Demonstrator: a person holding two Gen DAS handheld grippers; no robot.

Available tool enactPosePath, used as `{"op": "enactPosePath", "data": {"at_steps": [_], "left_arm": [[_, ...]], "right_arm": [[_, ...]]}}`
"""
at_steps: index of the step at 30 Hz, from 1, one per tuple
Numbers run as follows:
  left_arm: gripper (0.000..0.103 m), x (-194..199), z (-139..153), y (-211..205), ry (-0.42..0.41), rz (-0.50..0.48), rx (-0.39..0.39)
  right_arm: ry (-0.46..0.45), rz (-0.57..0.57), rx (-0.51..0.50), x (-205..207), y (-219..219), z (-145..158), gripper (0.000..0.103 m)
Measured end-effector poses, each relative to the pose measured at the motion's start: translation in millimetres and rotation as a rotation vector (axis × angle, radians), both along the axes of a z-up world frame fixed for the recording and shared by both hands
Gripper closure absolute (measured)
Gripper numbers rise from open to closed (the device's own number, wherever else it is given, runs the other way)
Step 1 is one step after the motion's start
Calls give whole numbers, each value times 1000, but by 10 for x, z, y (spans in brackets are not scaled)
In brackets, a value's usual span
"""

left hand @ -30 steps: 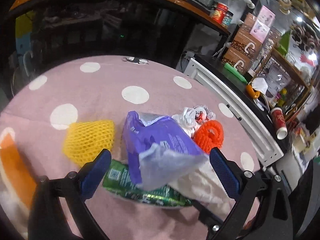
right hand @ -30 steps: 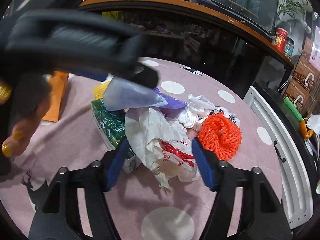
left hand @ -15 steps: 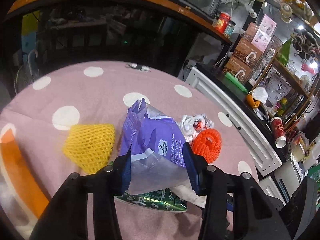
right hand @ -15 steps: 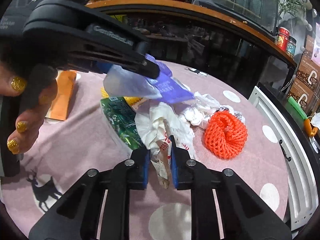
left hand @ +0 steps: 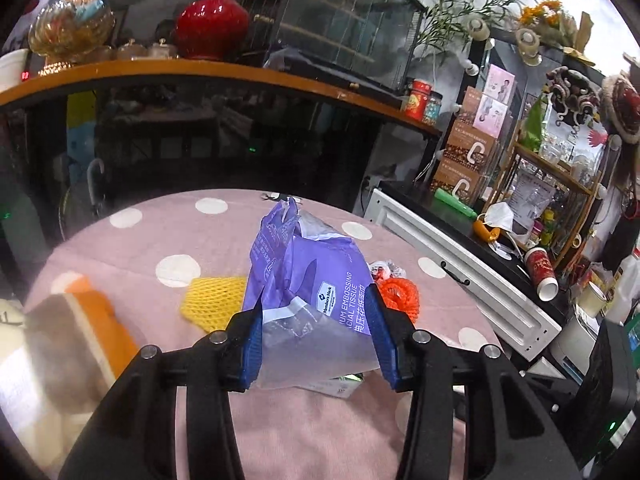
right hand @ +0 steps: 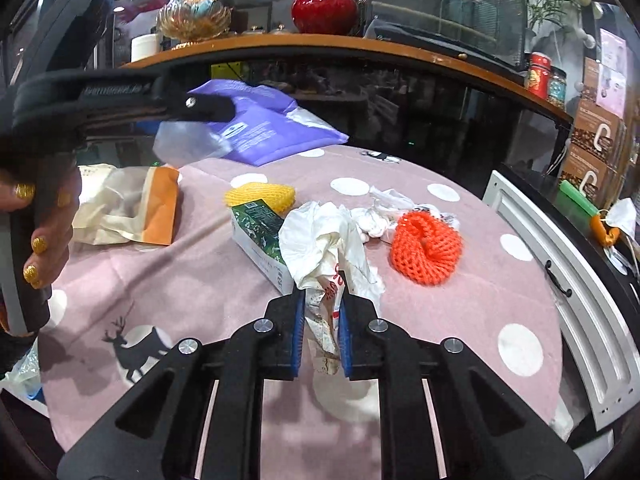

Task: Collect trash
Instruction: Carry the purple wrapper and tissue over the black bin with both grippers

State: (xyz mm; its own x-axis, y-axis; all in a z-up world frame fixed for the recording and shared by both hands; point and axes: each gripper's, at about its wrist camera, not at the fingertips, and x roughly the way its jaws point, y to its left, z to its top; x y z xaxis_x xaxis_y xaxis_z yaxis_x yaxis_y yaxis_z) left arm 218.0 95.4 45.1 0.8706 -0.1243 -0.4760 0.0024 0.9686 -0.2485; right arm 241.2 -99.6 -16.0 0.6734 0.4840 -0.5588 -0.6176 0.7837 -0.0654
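Note:
My left gripper [left hand: 318, 338] is shut on a purple tissue wrapper [left hand: 308, 276] and holds it above the pink dotted table [left hand: 160, 232]. The wrapper also shows in the right wrist view [right hand: 260, 128], lifted at the upper left. My right gripper [right hand: 320, 316] is shut on a crumpled white plastic bag [right hand: 324, 236] that hangs onto the table. An orange foam net [right hand: 426, 242], a yellow foam net [right hand: 260, 194], a green carton [right hand: 258, 226] and white crumpled wrappers [right hand: 378, 216] lie on the pink dotted table [right hand: 480, 300].
An orange and cream paper bag [right hand: 132, 208] lies at the table's left. A white radiator-like panel [right hand: 560, 272] borders the right edge. A dark cabinet with an orange top [right hand: 360, 50] stands behind, holding a red vase [right hand: 324, 4].
Both grippers closed from open: the left on the purple wrapper, the right on the white bag. The left has lifted the wrapper clear of the pile, and the right has pulled back with the bag.

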Motion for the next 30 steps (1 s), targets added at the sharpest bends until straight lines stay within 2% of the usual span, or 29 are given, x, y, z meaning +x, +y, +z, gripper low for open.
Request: {"op": "enactPosePath", "data": {"at_steps": [12,18,30], "left_arm": [[57,-493,-149,-429,-33,-70,82],[57,-664,-245,-717,-36,-136,105],[57,-913,-357,-1336,-37,-295,89]], "right_arm": [[0,-84,69,-418,-578,145,88],[13,-183,91,-610,-1031,144,88],[67,-422,138,-961,-2058,-6,88]]}}
